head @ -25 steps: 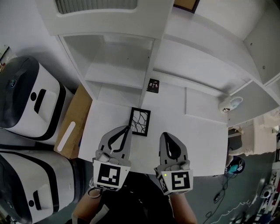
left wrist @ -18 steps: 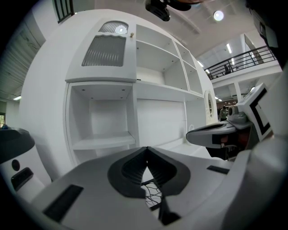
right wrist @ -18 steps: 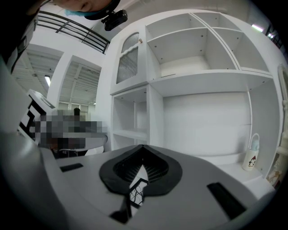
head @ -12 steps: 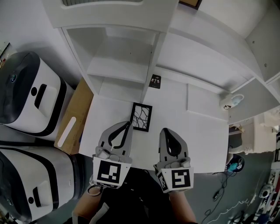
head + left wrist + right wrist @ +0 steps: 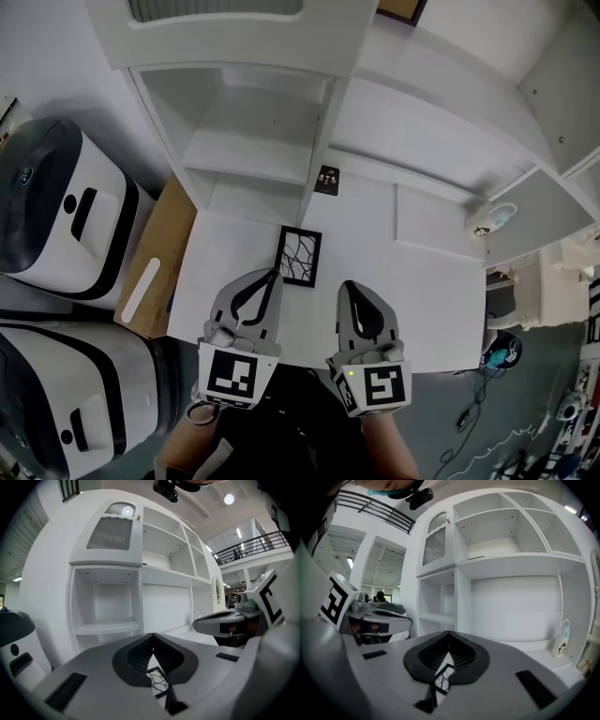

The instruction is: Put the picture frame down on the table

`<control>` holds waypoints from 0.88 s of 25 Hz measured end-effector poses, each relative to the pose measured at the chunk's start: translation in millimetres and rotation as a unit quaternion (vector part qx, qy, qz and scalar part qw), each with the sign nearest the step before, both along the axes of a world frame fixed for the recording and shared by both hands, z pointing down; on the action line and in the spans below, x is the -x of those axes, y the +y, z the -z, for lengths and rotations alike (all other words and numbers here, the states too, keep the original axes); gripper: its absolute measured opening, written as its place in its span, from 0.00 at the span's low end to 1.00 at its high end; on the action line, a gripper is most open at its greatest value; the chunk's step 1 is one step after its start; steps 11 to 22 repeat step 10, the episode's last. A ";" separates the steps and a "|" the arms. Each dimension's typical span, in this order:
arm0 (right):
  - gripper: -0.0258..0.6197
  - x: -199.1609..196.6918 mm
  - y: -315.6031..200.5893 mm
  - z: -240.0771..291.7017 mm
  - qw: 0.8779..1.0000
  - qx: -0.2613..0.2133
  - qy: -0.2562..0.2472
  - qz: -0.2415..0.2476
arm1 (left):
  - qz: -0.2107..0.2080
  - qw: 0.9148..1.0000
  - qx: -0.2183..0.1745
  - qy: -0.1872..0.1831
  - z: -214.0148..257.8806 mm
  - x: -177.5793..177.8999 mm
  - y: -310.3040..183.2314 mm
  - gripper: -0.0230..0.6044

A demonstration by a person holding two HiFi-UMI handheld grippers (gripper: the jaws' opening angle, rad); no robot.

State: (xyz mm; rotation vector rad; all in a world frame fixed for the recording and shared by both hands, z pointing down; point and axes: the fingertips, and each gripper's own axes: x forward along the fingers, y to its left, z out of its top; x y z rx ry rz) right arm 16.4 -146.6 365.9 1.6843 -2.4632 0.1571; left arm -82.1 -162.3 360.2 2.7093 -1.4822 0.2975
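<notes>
"So, what surrounds the picture frame [image 5: 300, 256]?"
"One white table [image 5: 422, 309] beneath it, where it lies flat. One white shelf unit [image 5: 272, 131] behind it. Two white machines [image 5: 56, 206] well left of it."
"And the tools?"
"Two, the left gripper [image 5: 273, 275] and the right gripper [image 5: 349, 287], both near the frame, jaws fully closed, holding nothing."

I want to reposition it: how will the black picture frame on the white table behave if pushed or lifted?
The picture frame looks thin and rigid, so it should stay stiff and probably feel light. It seems to lie flat on the table, so a push would likely slide it, not tip or roll it.
</notes>
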 end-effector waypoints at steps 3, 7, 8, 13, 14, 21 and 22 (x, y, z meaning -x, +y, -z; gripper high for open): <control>0.04 0.8 0.3 -0.6 1.000 0.001 0.001 0.002 | -0.004 1.000 0.002 -0.001 -1.4 -0.7 -0.8 0.04; 0.04 0.8 1.0 -3.6 1.000 0.006 0.002 0.002 | -0.005 1.000 0.005 0.003 -2.8 -0.7 -1.8 0.04; 0.04 1.1 1.1 -4.2 1.000 0.007 0.002 0.002 | -0.005 1.000 0.006 0.004 -3.2 -0.6 -1.9 0.04; 0.04 1.7 1.3 -5.2 1.000 0.009 0.002 0.002 | -0.006 1.000 0.008 0.005 -4.2 -0.2 -1.9 0.04; 0.04 1.7 1.3 -5.2 1.000 0.009 0.002 0.002 | -0.006 1.000 0.008 0.005 -4.2 -0.2 -1.9 0.04; 0.04 1.7 1.3 -5.2 1.000 0.009 0.002 0.002 | -0.006 1.000 0.008 0.005 -4.2 -0.2 -1.9 0.04; 0.04 1.7 1.3 -5.2 1.000 0.009 0.002 0.002 | -0.006 1.000 0.008 0.005 -4.2 -0.2 -1.9 0.04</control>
